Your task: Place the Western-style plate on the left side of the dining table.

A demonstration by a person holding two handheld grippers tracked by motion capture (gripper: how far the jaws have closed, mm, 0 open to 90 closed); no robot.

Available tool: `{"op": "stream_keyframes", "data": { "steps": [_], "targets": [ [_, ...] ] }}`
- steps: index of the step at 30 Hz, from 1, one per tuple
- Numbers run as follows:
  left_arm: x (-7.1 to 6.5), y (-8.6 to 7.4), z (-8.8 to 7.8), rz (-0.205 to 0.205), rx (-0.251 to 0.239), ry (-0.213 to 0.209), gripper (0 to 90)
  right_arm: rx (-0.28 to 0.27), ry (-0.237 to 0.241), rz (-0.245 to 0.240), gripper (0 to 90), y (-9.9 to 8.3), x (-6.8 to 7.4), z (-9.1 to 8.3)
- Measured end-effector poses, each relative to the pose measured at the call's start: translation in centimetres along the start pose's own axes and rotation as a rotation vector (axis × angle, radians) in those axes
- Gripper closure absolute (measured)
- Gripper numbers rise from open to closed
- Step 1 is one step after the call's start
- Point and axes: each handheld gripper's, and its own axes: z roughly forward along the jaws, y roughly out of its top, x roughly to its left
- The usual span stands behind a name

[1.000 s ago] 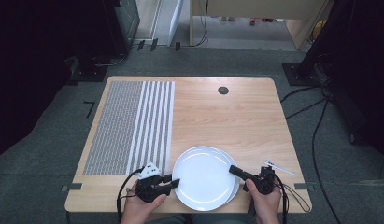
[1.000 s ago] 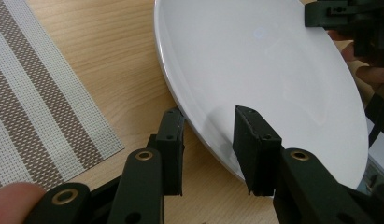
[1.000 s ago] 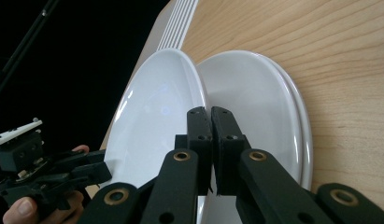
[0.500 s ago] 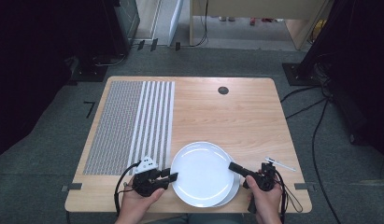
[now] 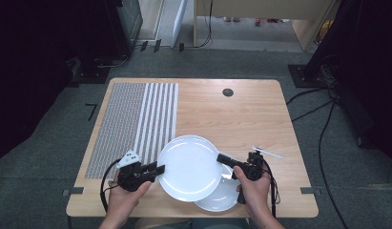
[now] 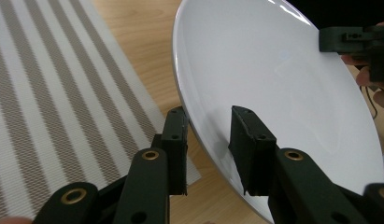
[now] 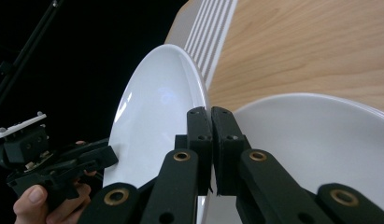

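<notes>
Both grippers pinched the upper plate point(image 5: 190, 167) at opposite rims — left gripper point(image 5: 154, 170) at its left edge, right gripper point(image 5: 224, 159) at its right — lifting it, probably clear, off the lower plate point(image 5: 222, 196) near the table's point(image 5: 241, 114) near edge.

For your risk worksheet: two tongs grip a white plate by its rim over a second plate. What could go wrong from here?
1. The left tongs and right tongs pinch only the thin rim of the top plate; it could slip and drop.
2. It hangs partly over the lower plate, so a fall might chip both.
3. Uneven lifting could tilt it out of one grip.
</notes>
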Motion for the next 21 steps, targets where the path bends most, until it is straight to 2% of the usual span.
{"op": "stream_keyframes", "data": {
  "steps": [5,8,21],
  "targets": [
    [1.1,0.4,-0.8,-0.014,-0.015,0.013,68.6,0.014,0.014,0.006,88.7,0.6,0.8,1.6],
    [2.2,0.8,-1.4,-0.030,-0.026,0.031,68.6,0.026,0.020,0.010,88.7,1.1,1.5,2.8],
    [5.9,1.9,-3.4,-0.100,-0.064,0.074,69.2,0.056,0.043,-0.015,88.6,3.1,4.6,7.4]
  ]
}}
